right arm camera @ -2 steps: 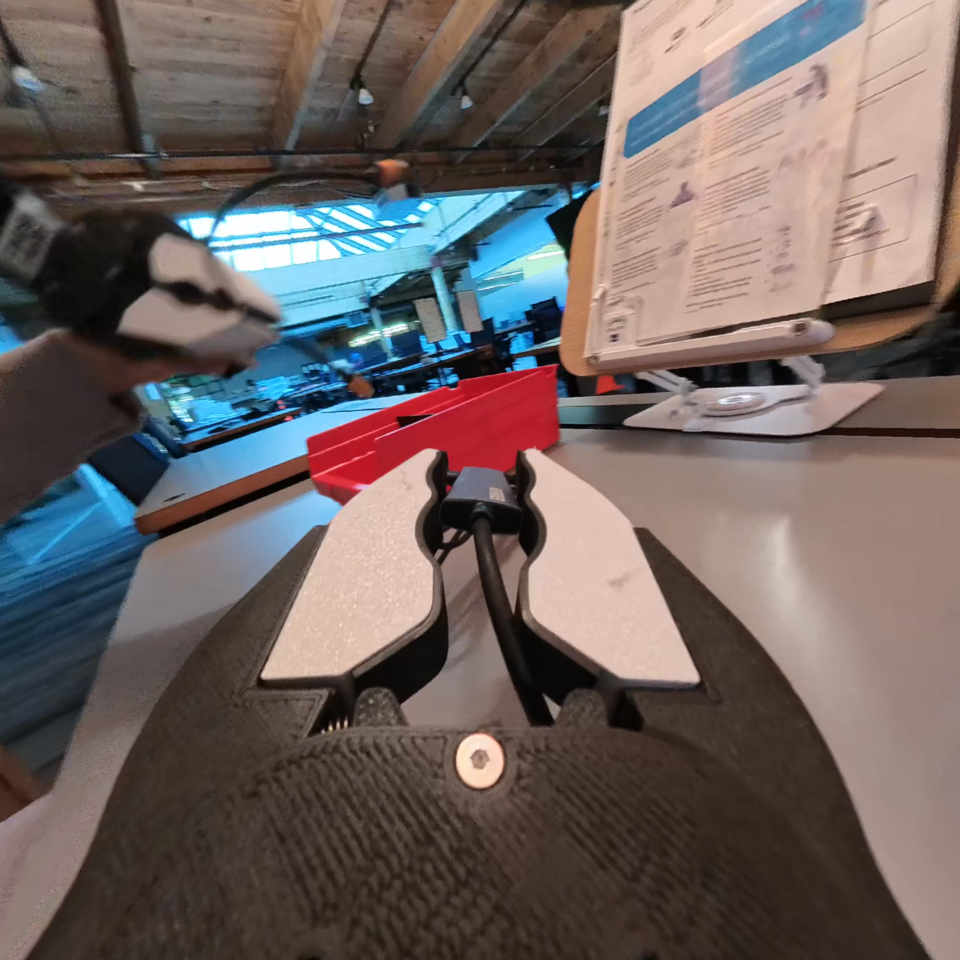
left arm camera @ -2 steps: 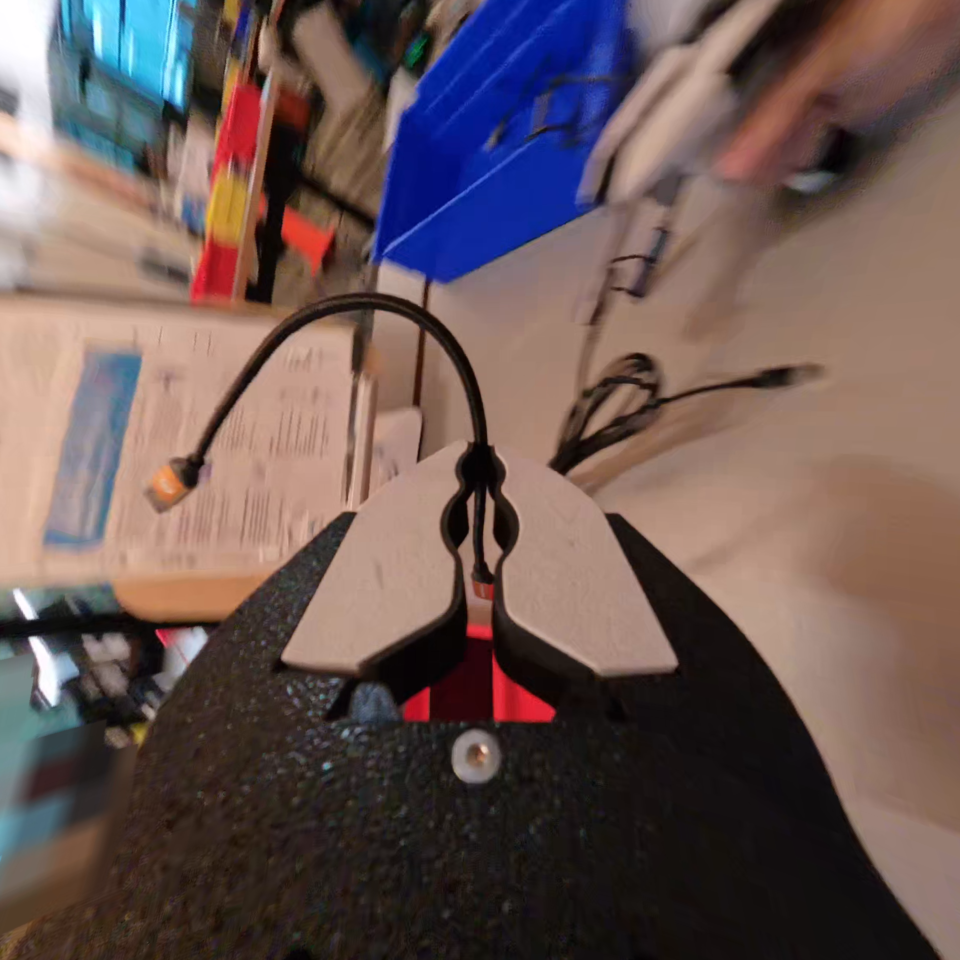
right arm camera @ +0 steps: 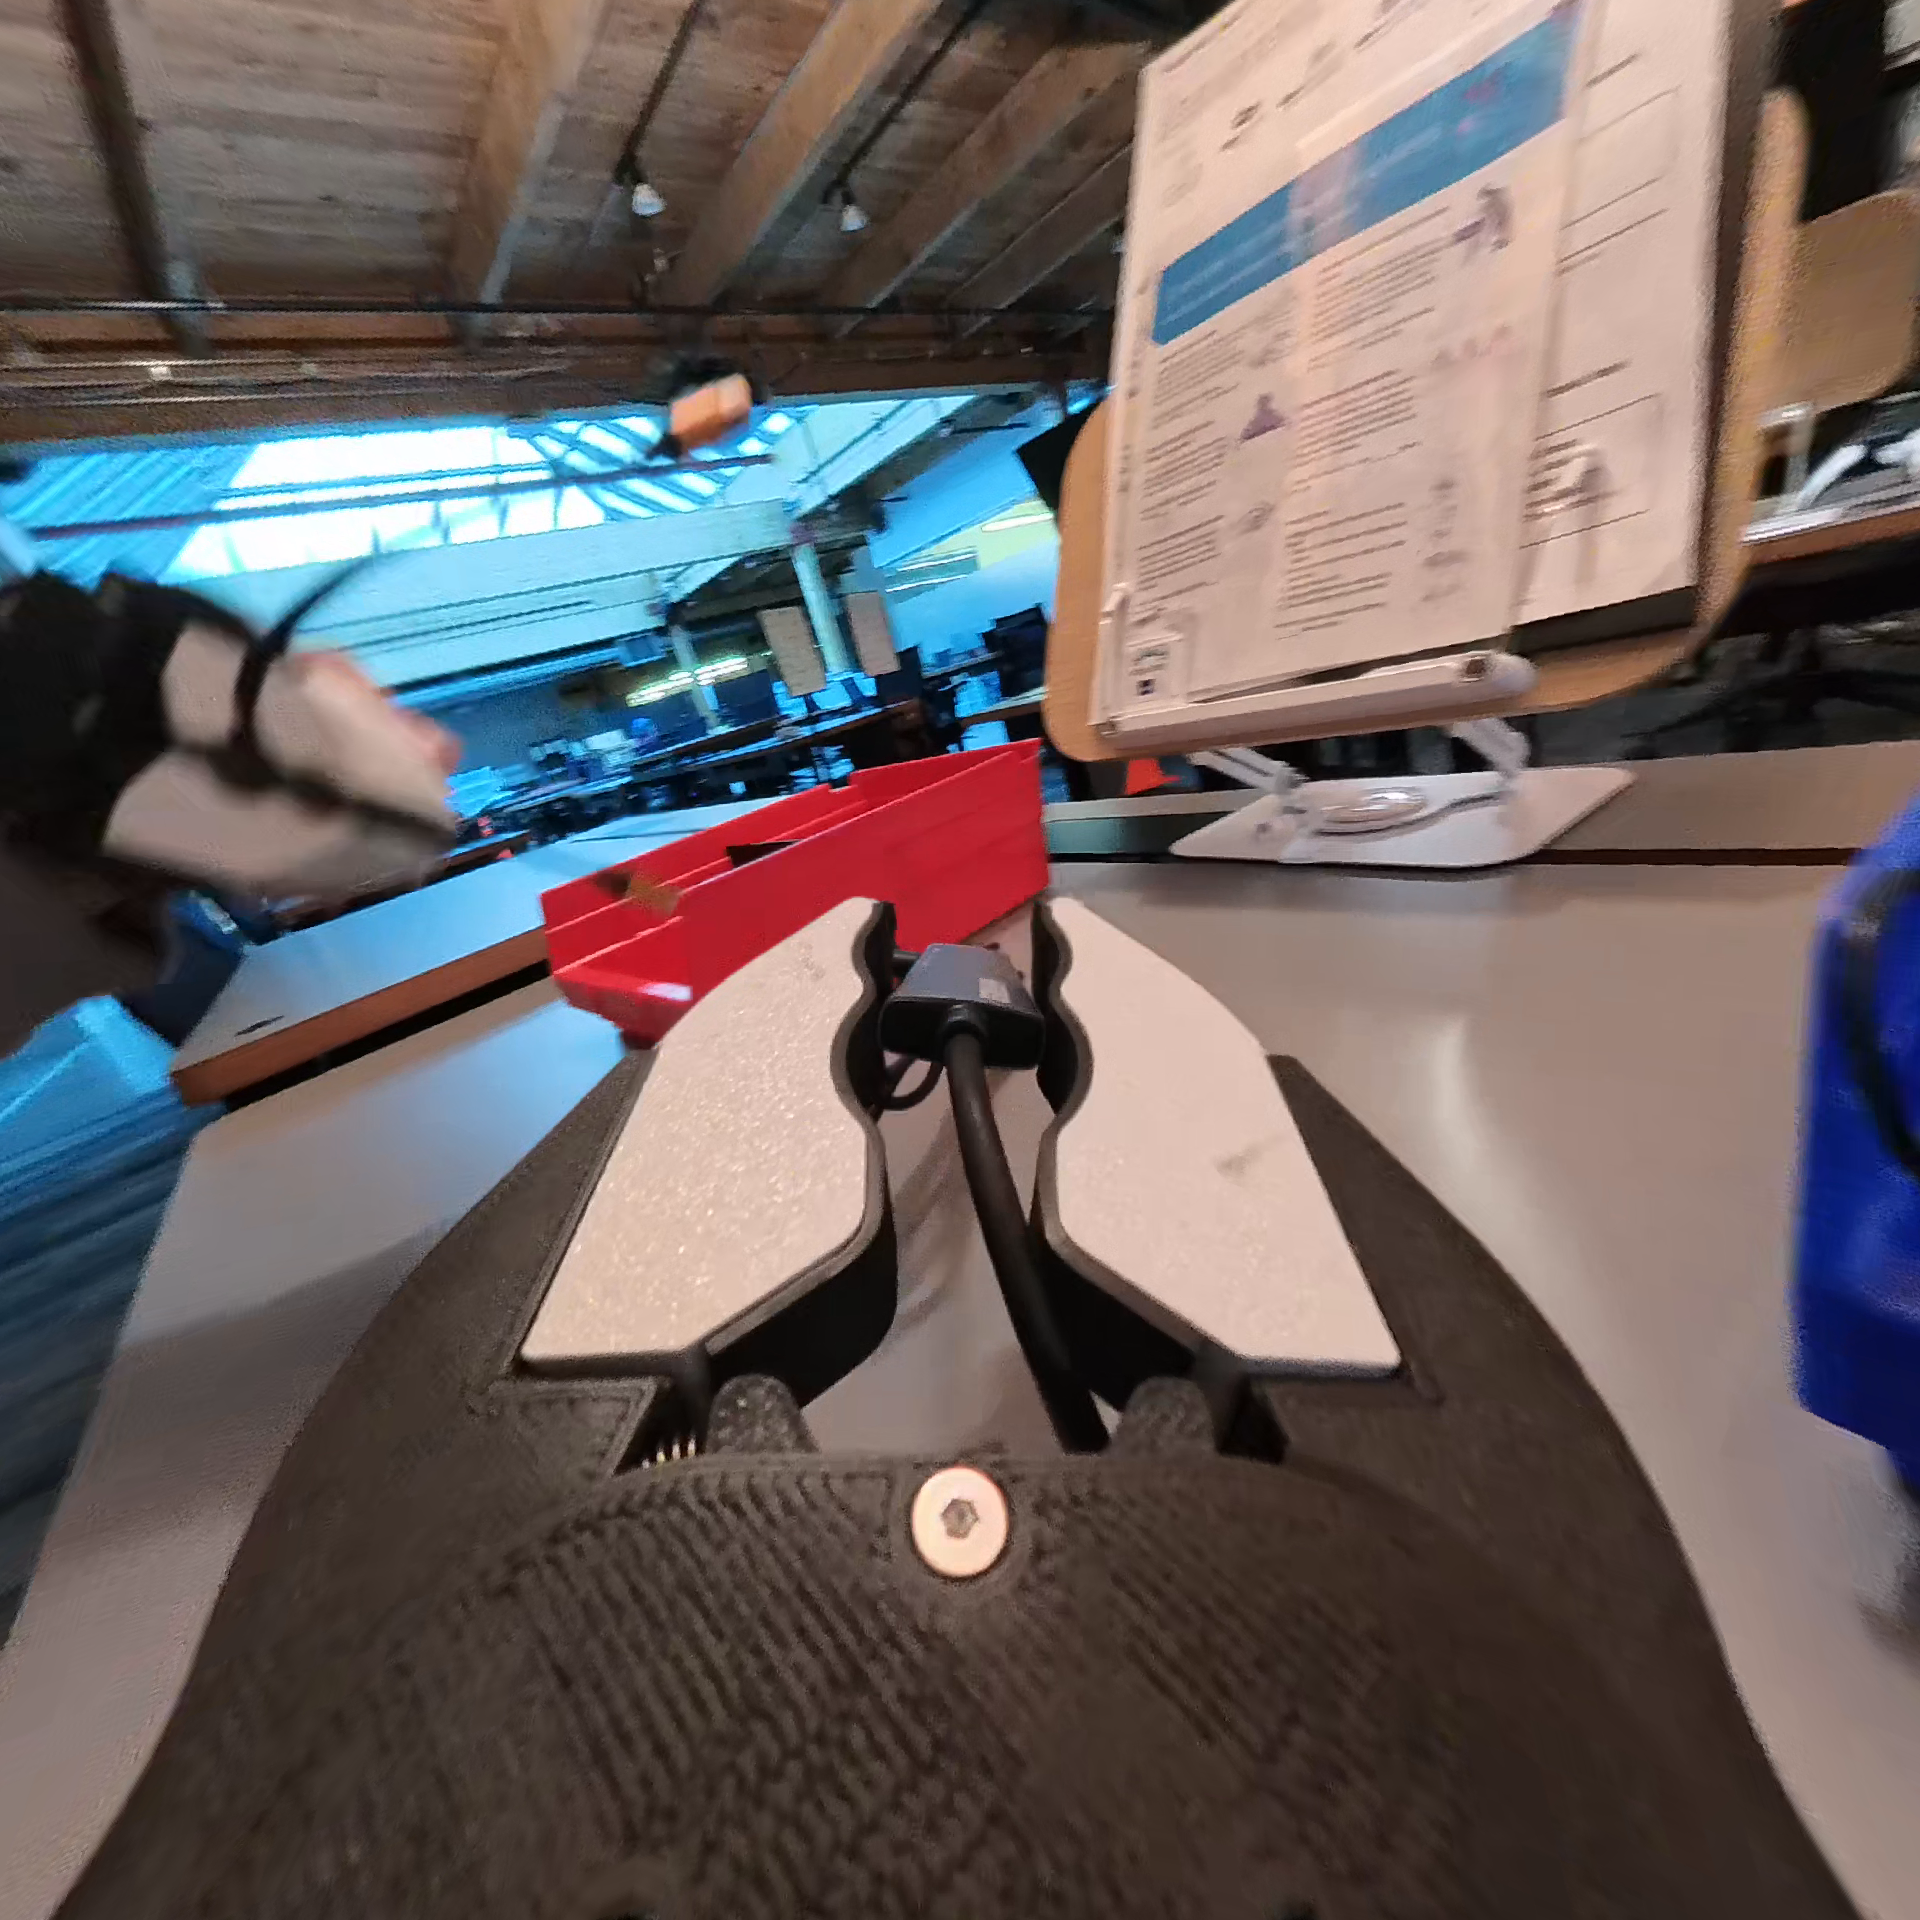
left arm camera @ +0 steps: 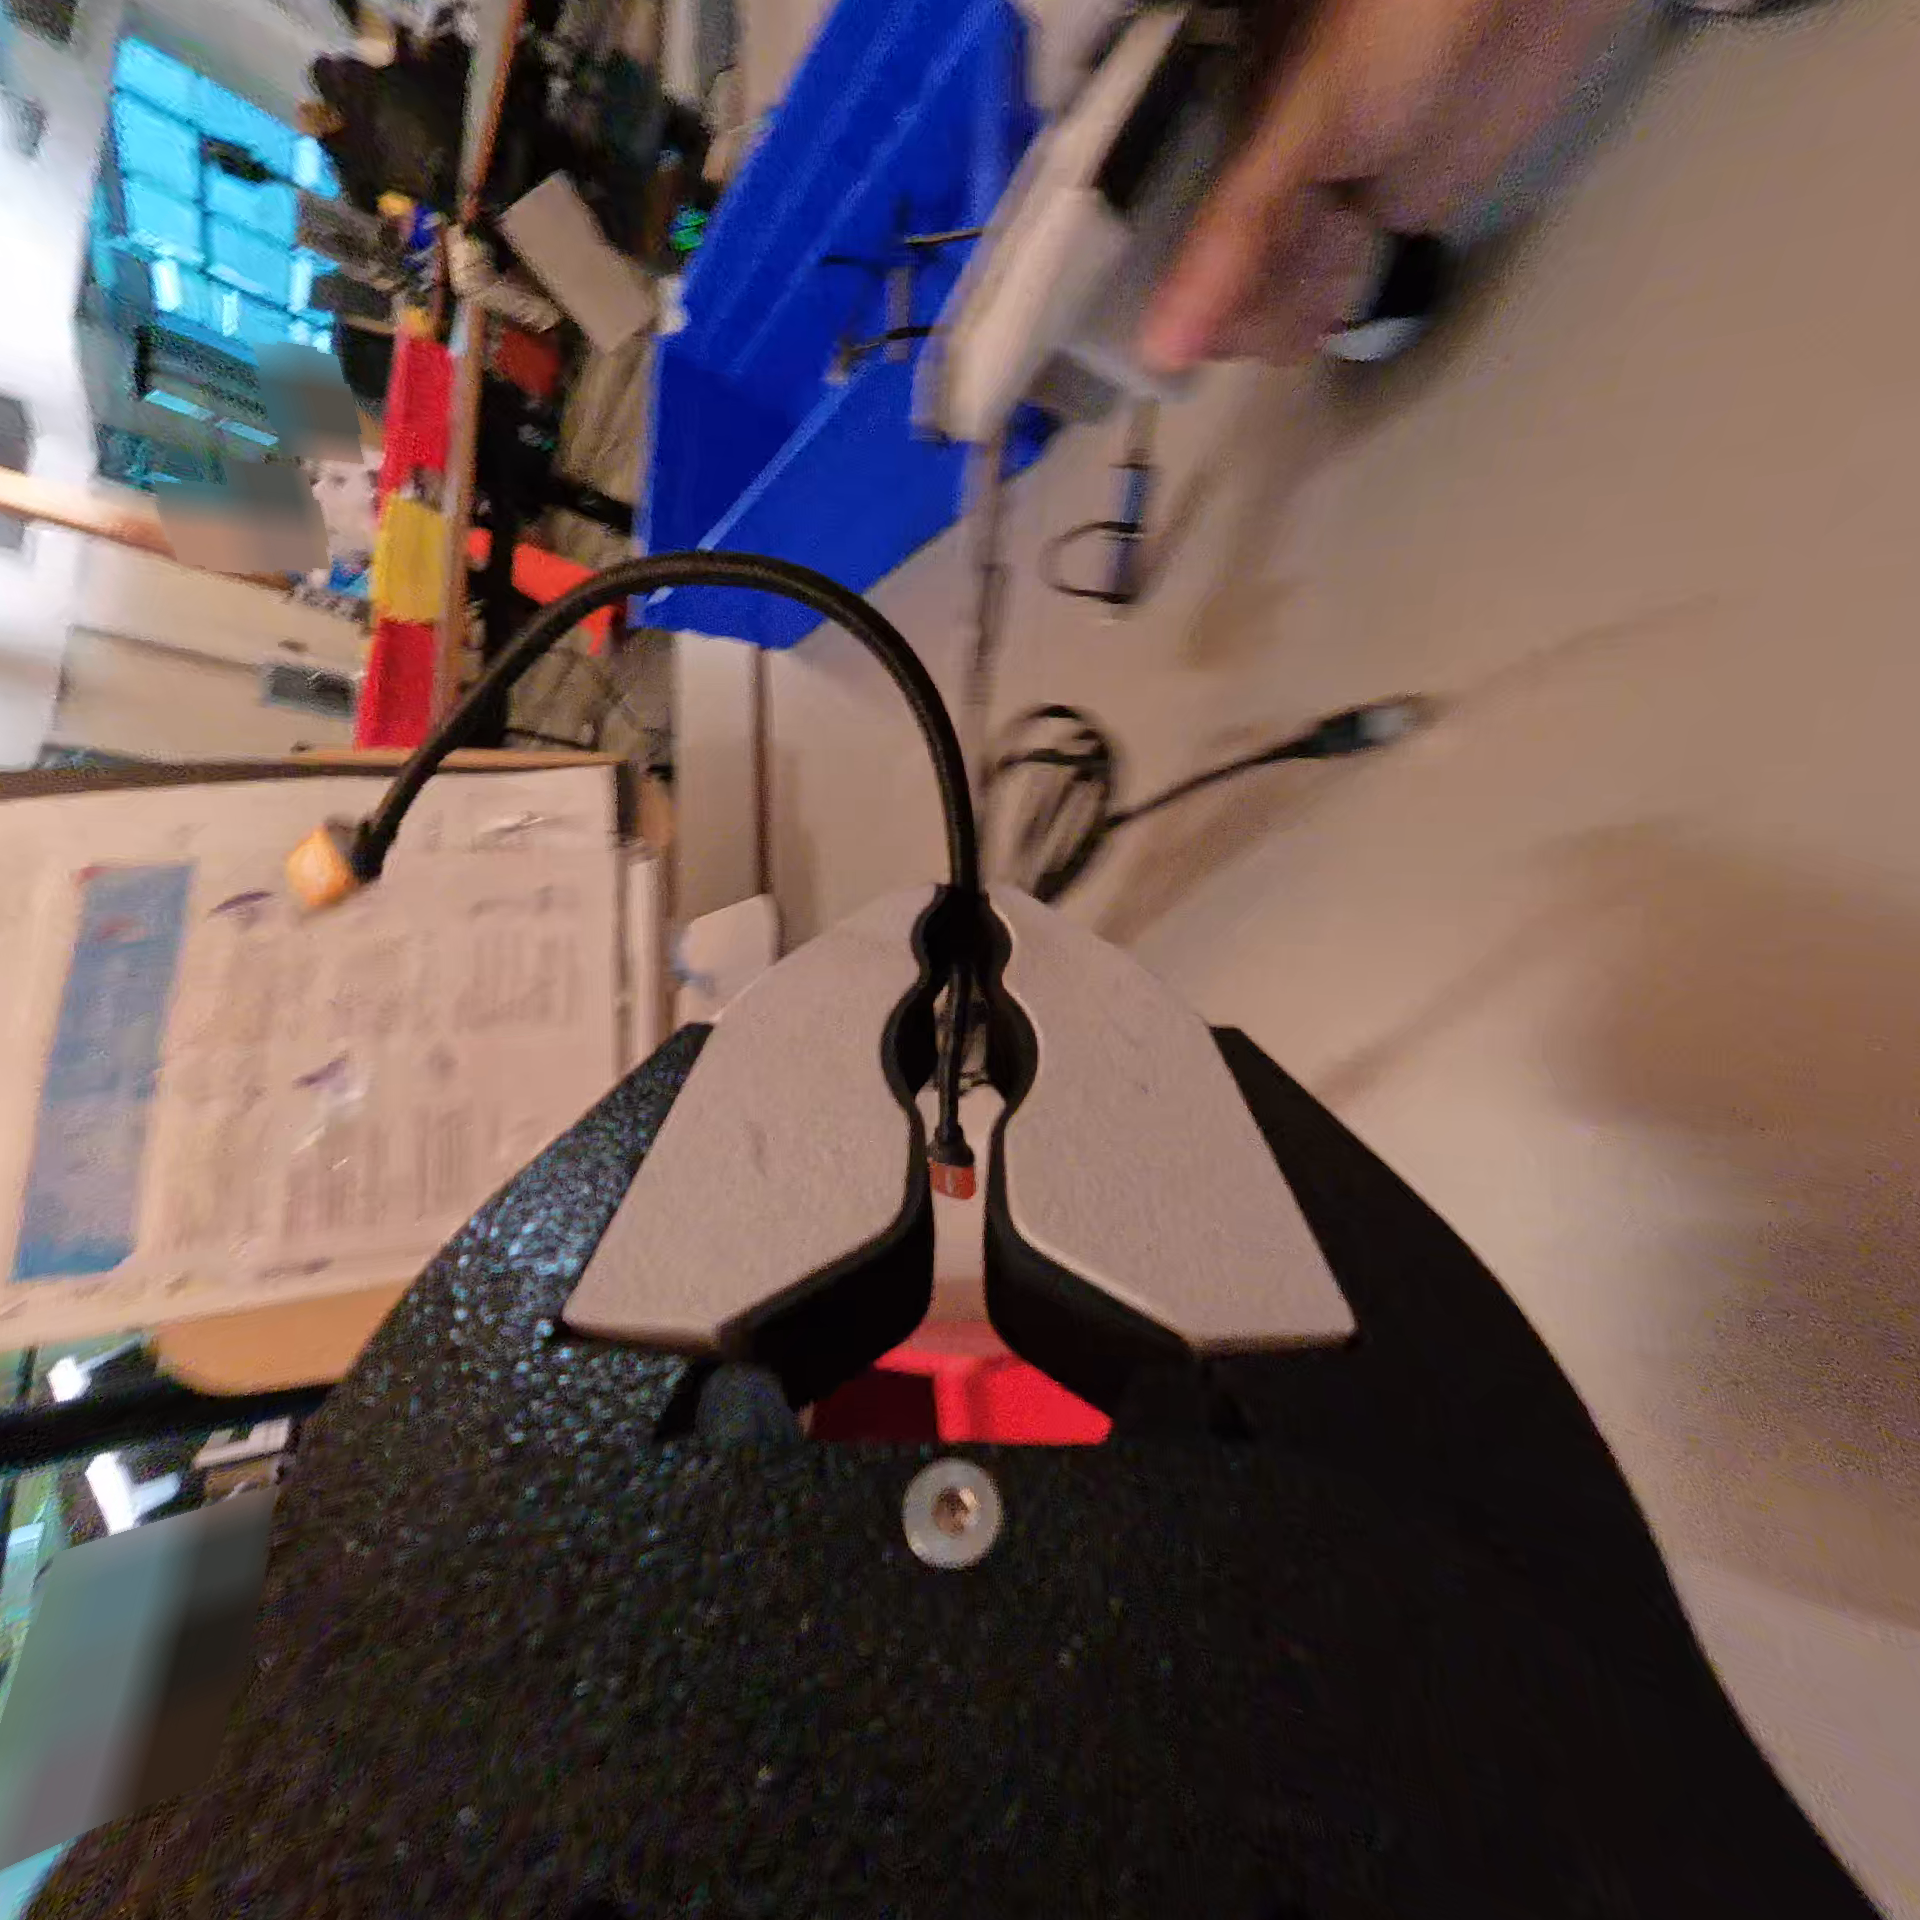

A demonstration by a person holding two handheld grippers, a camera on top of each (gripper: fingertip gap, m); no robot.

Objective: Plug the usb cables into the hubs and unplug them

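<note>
My left gripper [left arm camera: 961, 904] is shut on a short black braided USB cable [left arm camera: 727, 571]. The cable arcs up and left to a free orange plug [left arm camera: 322, 873], and its other orange end [left arm camera: 951, 1174] hangs between the fingers. My right gripper [right arm camera: 961, 914] is shut on a small dark grey hub [right arm camera: 961, 997], whose black lead [right arm camera: 997, 1195] runs back between the fingers. In the right wrist view the left gripper [right arm camera: 260, 748] is blurred at the left, held above the table, with the orange plug [right arm camera: 707, 410] above it. The right gripper [left arm camera: 1039, 260] shows blurred at the top of the left wrist view.
A blue bin [left arm camera: 831, 312] stands on the grey table [left arm camera: 1558, 727], also at the right edge of the right wrist view [right arm camera: 1860, 1143]. Loose black cables [left arm camera: 1049, 790] lie next to it. A red bin [right arm camera: 831, 862] and a document stand with papers [right arm camera: 1403, 416] stand ahead. My right fingertips sit around 15 cm from my left ones.
In the right wrist view the left gripper has dropped lower and left, and the blue bin has come in at the right edge. Both grips are unchanged.
</note>
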